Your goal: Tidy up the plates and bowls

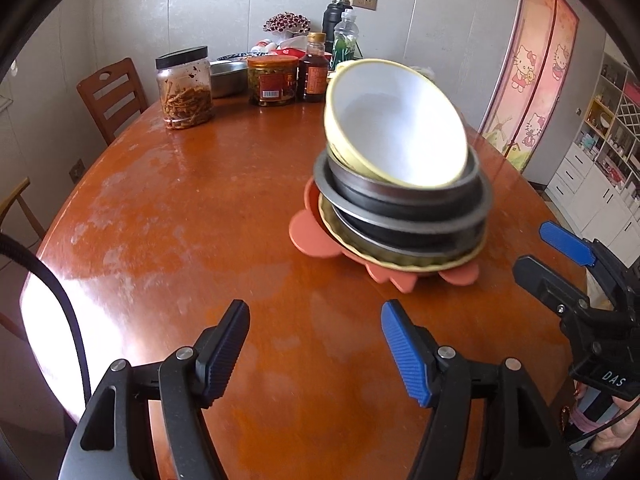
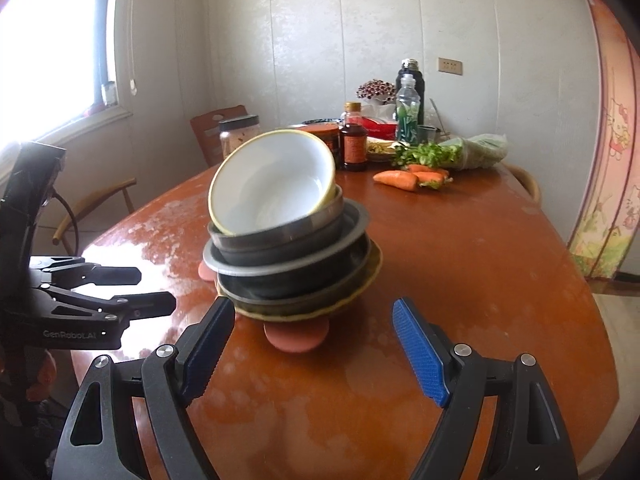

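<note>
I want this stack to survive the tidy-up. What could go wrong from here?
1. The yellow-rimmed bowl sits tilted on top of the dark bowls; a nudge could slide it off.
2. The whole stack rests on a soft coral mat, so pushing may shift it.
3. Both tongs, left and right, stand open nearby; an off-centre grab might topple it.

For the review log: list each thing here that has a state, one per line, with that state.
Left tool: open, empty, short of the stack.
Right tool: open, empty, short of the stack.
Cream bowl: on top of the stack, tilted, empty.
Dark bowls: nested beneath it.
Yellow-rimmed plate: under the bowls.
Orange mat: flat under the stack.
Snack jar: lid on, partly full.
Sauce bottle: capped, upright.
Carrots: loose on the table.
</note>
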A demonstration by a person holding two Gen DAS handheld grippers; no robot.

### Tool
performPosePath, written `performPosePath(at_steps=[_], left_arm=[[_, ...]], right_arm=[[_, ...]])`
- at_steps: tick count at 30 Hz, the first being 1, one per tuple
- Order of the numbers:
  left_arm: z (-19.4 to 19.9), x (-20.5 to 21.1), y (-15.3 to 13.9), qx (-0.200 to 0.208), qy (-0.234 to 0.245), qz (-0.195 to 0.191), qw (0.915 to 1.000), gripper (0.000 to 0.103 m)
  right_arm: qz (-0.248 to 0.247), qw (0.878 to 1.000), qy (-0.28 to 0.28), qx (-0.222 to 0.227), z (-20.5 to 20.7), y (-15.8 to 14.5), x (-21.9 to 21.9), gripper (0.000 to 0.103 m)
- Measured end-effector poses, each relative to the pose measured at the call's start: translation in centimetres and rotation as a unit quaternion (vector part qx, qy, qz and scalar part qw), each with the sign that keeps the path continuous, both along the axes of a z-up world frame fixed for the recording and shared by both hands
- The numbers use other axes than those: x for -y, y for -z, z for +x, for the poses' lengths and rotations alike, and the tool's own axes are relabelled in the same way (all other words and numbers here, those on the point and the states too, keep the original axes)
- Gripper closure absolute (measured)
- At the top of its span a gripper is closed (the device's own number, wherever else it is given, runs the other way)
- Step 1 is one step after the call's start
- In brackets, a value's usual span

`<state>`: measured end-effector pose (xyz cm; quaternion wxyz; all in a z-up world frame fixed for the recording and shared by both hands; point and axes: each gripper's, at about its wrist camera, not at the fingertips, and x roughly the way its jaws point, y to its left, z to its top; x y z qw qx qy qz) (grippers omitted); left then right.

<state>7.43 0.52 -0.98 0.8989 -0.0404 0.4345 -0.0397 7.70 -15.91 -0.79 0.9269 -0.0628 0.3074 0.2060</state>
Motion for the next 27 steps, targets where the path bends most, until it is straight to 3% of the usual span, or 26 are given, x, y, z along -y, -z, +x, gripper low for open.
performPosePath(at_steps=[13, 27], left_arm=[[-3.4, 2.2, 0.8, 0.003, -0.006, 0.005, 1.0000, 0.033], [-4.3, 2.1, 2.3, -0.005, -0.022, 0.001, 0.9997, 0.029]], right_arm=[[0.048, 0.998, 0.029, -0.012, -4.2, 0.9, 1.3, 0.019], [0.038, 0.998, 0.049, -0.026, -5.7, 2.7, 1.1, 0.014]])
